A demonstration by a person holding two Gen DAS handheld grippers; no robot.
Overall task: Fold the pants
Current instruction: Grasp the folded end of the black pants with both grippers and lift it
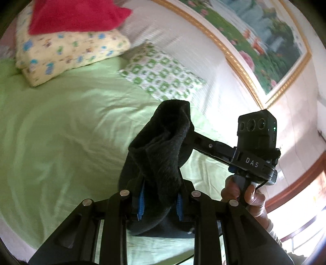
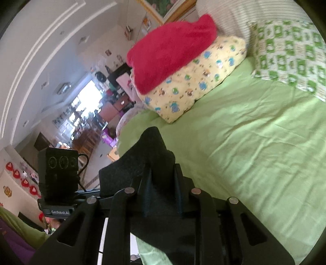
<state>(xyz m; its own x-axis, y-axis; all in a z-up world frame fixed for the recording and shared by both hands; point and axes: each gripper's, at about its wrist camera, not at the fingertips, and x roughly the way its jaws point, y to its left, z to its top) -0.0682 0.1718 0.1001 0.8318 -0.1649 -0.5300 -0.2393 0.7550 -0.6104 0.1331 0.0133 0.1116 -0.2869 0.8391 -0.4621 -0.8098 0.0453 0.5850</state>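
The black pants (image 1: 161, 159) are bunched and held up above the green bed sheet (image 1: 61, 132). My left gripper (image 1: 161, 205) is shut on a fold of them, the cloth between its blue pads (image 1: 141, 203). The right gripper shows in the left wrist view (image 1: 189, 138), gripping the same cloth from the right, its hand on the handle. In the right wrist view my right gripper (image 2: 161, 183) is shut on the black pants (image 2: 142, 163), which cover its fingertips. The left gripper's camera block (image 2: 61, 175) shows at the left there.
A red pillow (image 1: 75, 16) lies on a yellow patterned pillow (image 1: 67, 55) at the head of the bed, beside a green-and-white checked pillow (image 1: 163, 75). A gold-framed picture (image 1: 254, 36) hangs on the wall. The bed's left edge (image 2: 122, 130) borders a cluttered room.
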